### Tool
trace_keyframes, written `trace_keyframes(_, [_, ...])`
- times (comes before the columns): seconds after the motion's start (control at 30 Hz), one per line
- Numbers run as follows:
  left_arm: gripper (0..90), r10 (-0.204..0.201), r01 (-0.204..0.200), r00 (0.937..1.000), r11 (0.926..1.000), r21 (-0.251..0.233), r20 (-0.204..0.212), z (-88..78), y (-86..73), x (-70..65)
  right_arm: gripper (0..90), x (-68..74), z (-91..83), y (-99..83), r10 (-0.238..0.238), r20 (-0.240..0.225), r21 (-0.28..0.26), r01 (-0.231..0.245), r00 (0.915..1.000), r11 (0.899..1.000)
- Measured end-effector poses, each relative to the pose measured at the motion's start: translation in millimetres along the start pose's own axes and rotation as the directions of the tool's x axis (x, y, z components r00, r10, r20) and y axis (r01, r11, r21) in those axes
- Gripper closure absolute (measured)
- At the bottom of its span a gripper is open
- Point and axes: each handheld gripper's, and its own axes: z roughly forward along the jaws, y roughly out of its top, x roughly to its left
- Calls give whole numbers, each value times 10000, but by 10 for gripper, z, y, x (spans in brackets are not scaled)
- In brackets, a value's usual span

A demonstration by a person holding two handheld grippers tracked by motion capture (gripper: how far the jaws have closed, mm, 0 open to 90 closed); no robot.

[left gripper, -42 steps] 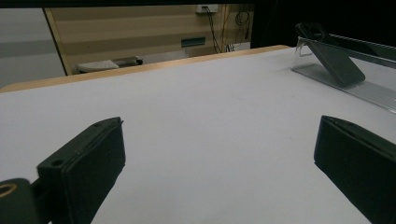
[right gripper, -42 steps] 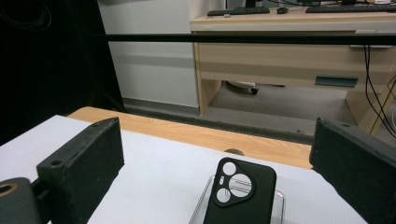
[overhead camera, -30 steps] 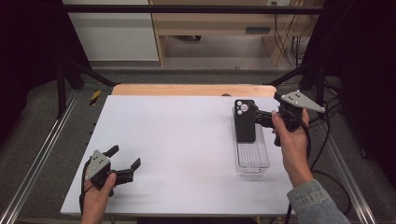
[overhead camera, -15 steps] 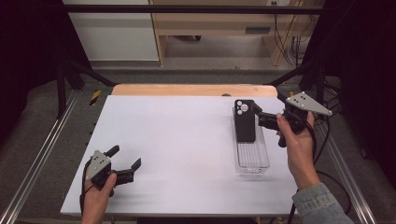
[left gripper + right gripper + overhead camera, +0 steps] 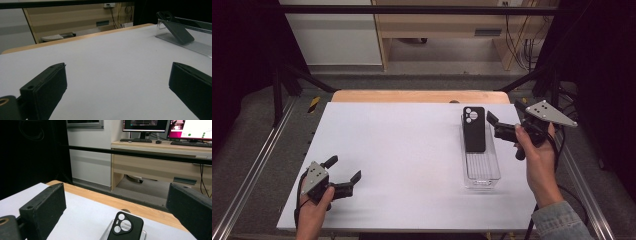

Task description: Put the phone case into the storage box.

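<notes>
Phone case [image 5: 474,129]: leaned tilted in clear tray [image 5: 482,172], camera end up, right side of table [image 5: 402,150].
Handling: likely light, stiff, slick; pinch across long edges.
Right hand-held gripper [image 5: 499,125]: jaws apart, just beside case.
Left hand-held gripper [image 5: 343,174]: jaws apart, empty.

Phone case [image 5: 474,130]: black, matte, with a round camera cutout holding several small openings near its top end. Leans tilted, back face up, its upper end propped on the far end wall of the tray.

Tray [image 5: 482,172]: clear plastic, long, narrow, ribbed floor. Lies on the bench's right half, lengthwise front to back.
</notes>
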Motion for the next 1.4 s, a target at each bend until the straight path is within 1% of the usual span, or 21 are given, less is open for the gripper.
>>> trace_keyframes(0.13, [16, 68, -70, 9999, 9998, -185, -98, -60, 13, 41, 32, -24, -48, -2, -5, 38, -63, 5, 10000, 10000])
trace_keyframes(0.33, [16, -102, 93, 9994, 9996, -252, -342, -141, -5, 95, 31, -82, -140, 8, 45, 67, -173, -44, 10000, 9998])
trace_keyframes(0.37, [16, -158, 147, 9992, 9995, -295, -374, -156, -5, 98, 32, -93, -163, 11, 56, 59, -209, -55, 10000, 9998])
trace_keyframes(0.53, [16, -167, 155, 9990, 9995, -288, -414, -219, -30, 104, 30, -140, -306, 7, 5, 113, -394, 0, 9999, 9992])
trace_keyframes(0.7, [15, -219, 200, 9983, 9992, -348, -543, -279, -45, 117, 27, -197, -439, -36, -46, 245, -448, 57, 9997, 9990])
trace_keyframes(0.87, [15, -327, 301, 9975, 9986, -434, -619, -291, -49, 149, 27, -229, -514, -103, -250, 260, -411, 261, 9993, 9988])
trace_keyframes(0.97, [14, -301, 275, 9977, 9987, -437, -609, -295, -50, 151, 27, -247, -546, -143, -212, 280, -399, 223, 9994, 9990])
trace_keyframes(1.13, [14, -135, 99, 9986, 9975, -702, -506, -324, -30, 139, 25, -282, -585, -218, -196, 319, -280, 205, 9993, 9994])
trace_keyframes(1.27, [13, -242, 210, 9985, 9977, -641, -491, -320, -35, 143, 25, -298, -636, -260, -140, 364, -268, 150, 9992, 9995])
trace_keyframes(1.4, [13, -322, 299, 9990, 9971, -703, -321, -329, -29, 140, 22, -303, -686, -300, 39, 380, -303, -27, 9993, 9995])
